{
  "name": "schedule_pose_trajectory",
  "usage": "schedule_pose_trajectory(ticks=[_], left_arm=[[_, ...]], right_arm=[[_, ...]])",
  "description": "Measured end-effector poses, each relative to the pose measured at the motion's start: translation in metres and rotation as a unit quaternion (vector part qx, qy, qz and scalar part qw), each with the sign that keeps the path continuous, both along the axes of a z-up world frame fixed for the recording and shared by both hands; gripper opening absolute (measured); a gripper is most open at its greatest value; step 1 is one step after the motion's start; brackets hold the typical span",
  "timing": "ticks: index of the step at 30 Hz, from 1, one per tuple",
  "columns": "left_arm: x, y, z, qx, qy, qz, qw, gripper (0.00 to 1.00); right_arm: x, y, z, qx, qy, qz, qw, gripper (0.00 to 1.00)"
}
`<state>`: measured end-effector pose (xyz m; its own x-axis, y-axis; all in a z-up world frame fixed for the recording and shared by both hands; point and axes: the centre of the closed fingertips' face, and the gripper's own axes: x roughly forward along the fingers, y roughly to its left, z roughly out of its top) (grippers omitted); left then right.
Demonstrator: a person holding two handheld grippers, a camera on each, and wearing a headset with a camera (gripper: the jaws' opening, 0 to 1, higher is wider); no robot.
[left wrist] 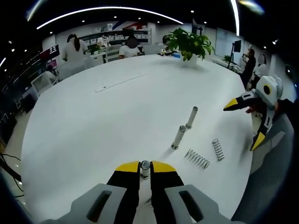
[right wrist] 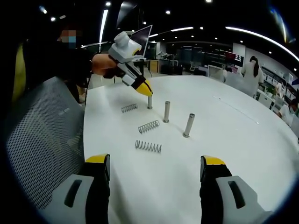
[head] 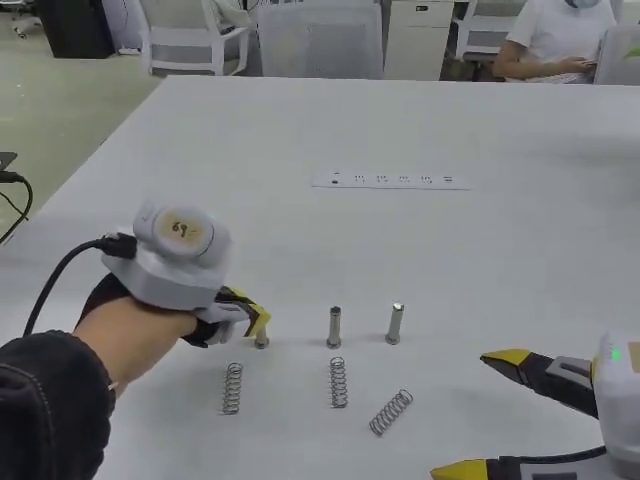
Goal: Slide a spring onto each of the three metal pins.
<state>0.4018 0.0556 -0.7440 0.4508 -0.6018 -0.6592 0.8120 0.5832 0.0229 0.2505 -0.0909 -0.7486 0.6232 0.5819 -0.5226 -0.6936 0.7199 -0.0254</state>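
Three metal pins stand upright on the white table: the left pin (head: pixel 261 340), the middle pin (head: pixel 334 327) and the right pin (head: pixel 395 323). My left gripper (head: pixel 252 322) is shut on the left pin (left wrist: pixel 145 169), its yellow tips on both sides of it. Three springs lie flat in front of the pins: left spring (head: pixel 232 388), middle spring (head: pixel 338 382), right spring (head: pixel 391 411). My right gripper (head: pixel 490 412) hovers open at the lower right, nothing between its jaws. The right gripper view has the springs (right wrist: pixel 148 146) and pins (right wrist: pixel 166 112) ahead of the open gripper (right wrist: pixel 155 163).
A white power strip (head: pixel 389 180) lies flat further back on the table (head: pixel 500 250). Chairs (head: pixel 190 35) and a seated person (head: pixel 560 40) are past the far edge. A mesh chair back (right wrist: pixel 42 144) is beside the table's near edge.
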Motion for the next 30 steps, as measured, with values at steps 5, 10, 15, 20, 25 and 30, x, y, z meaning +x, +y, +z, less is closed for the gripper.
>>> schedule_pose_trajectory(ticks=[5,10,15,20,25,30], left_arm=[[-0.0002,-0.0003,0.0005,0.0,-0.004,-0.001,1.0,0.0],[-0.0016,-0.0001,0.0009,0.002,-0.006,-0.002,1.0,0.0],[-0.0036,-0.0011,0.0009,-0.001,-0.004,-0.004,1.0,0.03],[-0.004,-0.0012,0.0017,-0.007,-0.004,-0.003,1.0,0.08],[-0.0032,-0.0002,0.0039,-0.013,-0.005,0.003,0.9999,0.14],[-0.0025,0.0047,0.0041,-0.018,-0.004,0.012,0.9998,0.2]], right_arm=[[-0.0002,0.0004,-0.0002,0.0,0.001,0.001,1.0,0.78],[0.0001,0.0009,-0.0003,0.0,0.001,0.002,1.0,0.78],[-0.0001,0.0011,-0.0003,0.001,0.001,0.002,1.0,0.78],[-0.0001,0.0012,-0.0009,0.0,0.002,0.002,1.0,0.78],[0.0004,0.0007,-0.0008,0.0,0.001,0.002,1.0,0.78],[0.0004,0.0004,-0.0012,0.0,0.002,0.001,1.0,0.78]])
